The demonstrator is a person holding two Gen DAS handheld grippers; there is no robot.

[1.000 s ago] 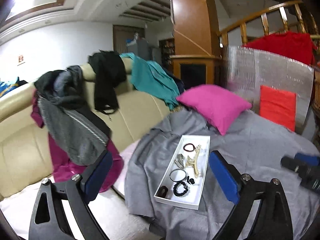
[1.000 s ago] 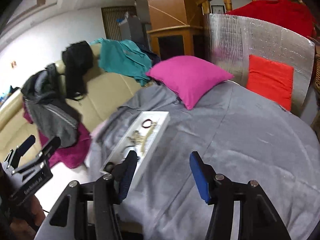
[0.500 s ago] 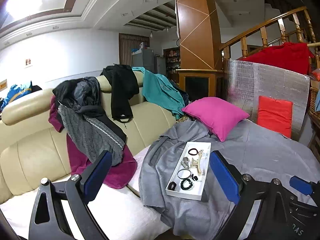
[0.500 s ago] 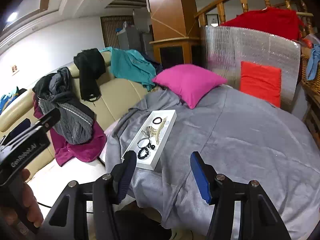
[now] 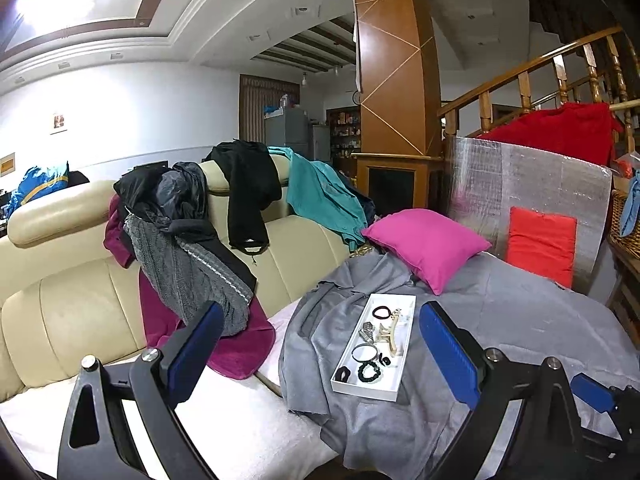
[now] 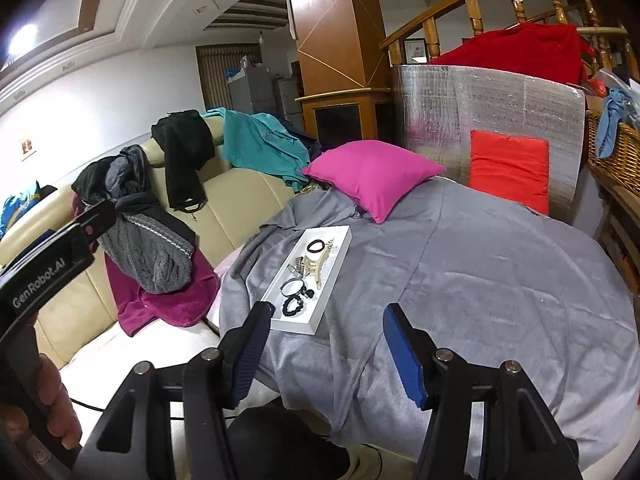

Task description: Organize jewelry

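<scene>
Here, white tray (image 5: 394, 366) of black bands and gold clip (image 5: 387, 334); both grippers wide, empty.

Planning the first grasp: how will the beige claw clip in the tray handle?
The beige claw clip looks like rigid plastic, so probably stiff and light. Its curved, smooth prongs may slip between flat fingers. It lies against other pieces in the white tray, so neighbours may shift.

Both views are evenly lit by indoor ceiling lighting. A blown-out glare patch is recorded on the ceiling (image 5: 60, 4) at upper left in the left wrist view, and a smaller one in the right wrist view. Strong fisheye curvature and black vignetting are noted at the corners. Soft sheen is seen on the silver foil panel (image 6: 480, 108). Focus is sharp; no motion blur is observed. Shadows are faint.
</scene>
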